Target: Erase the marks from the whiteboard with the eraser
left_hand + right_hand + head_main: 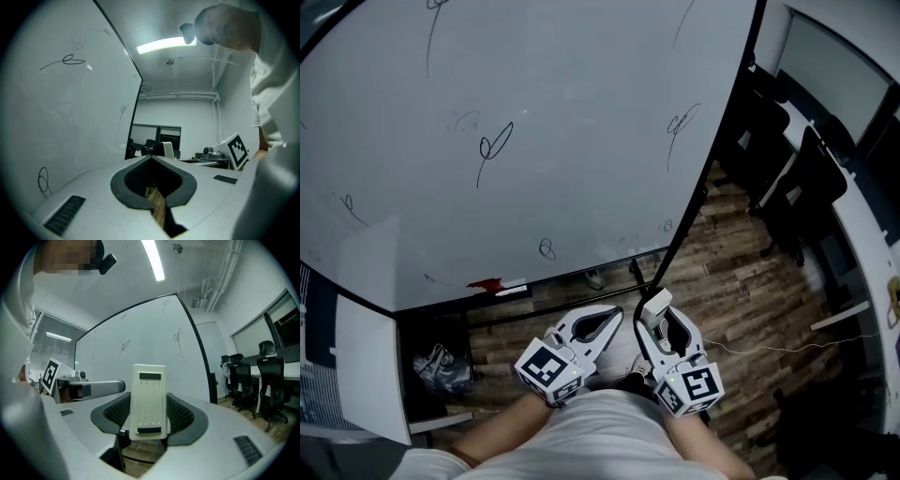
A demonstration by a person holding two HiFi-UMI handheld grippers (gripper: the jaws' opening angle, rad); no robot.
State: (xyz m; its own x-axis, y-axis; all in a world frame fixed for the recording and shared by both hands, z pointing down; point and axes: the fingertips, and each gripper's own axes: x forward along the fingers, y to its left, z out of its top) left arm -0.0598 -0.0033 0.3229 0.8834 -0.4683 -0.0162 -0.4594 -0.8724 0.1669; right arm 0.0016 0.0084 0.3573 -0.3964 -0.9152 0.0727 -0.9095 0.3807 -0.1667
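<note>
The whiteboard [562,112] stands in front of me, with several thin black scribbles on it, such as a loop [494,145], a curl [682,122] and a small oval [547,248]. Held low near my body, my right gripper [654,311] is shut on the white eraser [655,303], which stands upright between the jaws in the right gripper view as the eraser [149,399]. Beside it my left gripper [615,317] is shut with nothing in it; its tips meet in the left gripper view [151,158]. Both grippers are well short of the board [140,333].
A red marker or cap [486,284] lies on the board's bottom ledge. Black office chairs [806,178] and a desk [872,253] stand to the right on the wood floor. A dark crumpled bag [441,367] lies low on the left.
</note>
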